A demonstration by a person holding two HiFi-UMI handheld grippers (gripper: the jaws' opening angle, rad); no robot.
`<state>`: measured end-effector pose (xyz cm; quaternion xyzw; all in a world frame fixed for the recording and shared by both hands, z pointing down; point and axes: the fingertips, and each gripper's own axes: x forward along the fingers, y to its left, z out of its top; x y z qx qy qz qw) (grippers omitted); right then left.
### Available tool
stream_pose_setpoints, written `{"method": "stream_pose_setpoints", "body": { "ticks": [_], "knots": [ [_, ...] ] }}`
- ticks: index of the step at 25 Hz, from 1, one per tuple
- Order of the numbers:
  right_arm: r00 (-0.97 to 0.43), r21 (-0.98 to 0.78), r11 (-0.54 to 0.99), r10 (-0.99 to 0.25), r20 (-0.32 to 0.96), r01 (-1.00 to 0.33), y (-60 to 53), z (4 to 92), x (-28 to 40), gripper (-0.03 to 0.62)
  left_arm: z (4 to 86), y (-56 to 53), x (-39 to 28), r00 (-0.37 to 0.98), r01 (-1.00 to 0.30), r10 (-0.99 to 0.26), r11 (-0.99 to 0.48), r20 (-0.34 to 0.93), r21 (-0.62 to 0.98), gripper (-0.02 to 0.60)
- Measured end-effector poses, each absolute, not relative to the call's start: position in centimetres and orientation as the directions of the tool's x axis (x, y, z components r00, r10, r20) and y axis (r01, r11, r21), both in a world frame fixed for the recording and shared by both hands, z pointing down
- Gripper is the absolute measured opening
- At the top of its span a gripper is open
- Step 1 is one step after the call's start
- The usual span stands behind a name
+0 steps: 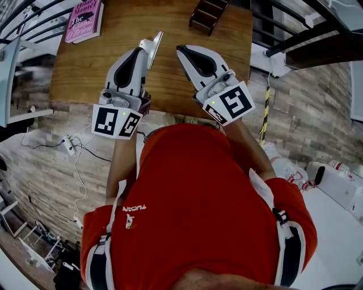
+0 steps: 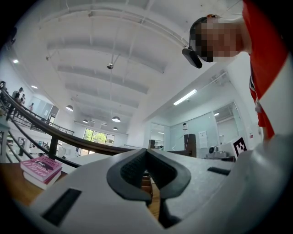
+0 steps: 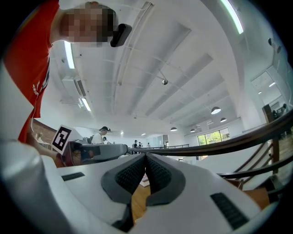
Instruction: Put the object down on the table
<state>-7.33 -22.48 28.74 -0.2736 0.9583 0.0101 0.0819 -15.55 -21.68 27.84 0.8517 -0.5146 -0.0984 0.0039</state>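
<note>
My left gripper (image 1: 140, 51) lies low over the wooden table (image 1: 85, 68), jaws shut with nothing between them; in its own view the pads meet at the tip (image 2: 146, 153). A flat silver-grey object (image 1: 152, 45) rests on the table right beside that tip; whether it touches the gripper I cannot tell. My right gripper (image 1: 179, 48) points at the table's middle, also shut and empty, its pads pressed together (image 3: 145, 157). The two grippers sit side by side, a hand's width apart.
A pink book (image 1: 84, 21) (image 2: 41, 169) lies at the table's far left corner. A small dark wooden rack (image 1: 209, 12) stands at the far edge. The table's near edge (image 1: 170, 110) runs just under both grippers. Railings and brick floor surround the table.
</note>
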Motion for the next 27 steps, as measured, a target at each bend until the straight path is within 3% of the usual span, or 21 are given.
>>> {"method": "stream_pose_setpoints", "body": {
  "ticks": [27],
  "knots": [
    [-0.836, -0.016, 0.843, -0.536, -0.120, -0.538, -23.2, 29.5, -7.7, 0.025, 28.9, -22.8, -17.0, 0.451, -0.870, -0.881, -0.470, -0.144, 0.148, 0.009]
  ]
}}
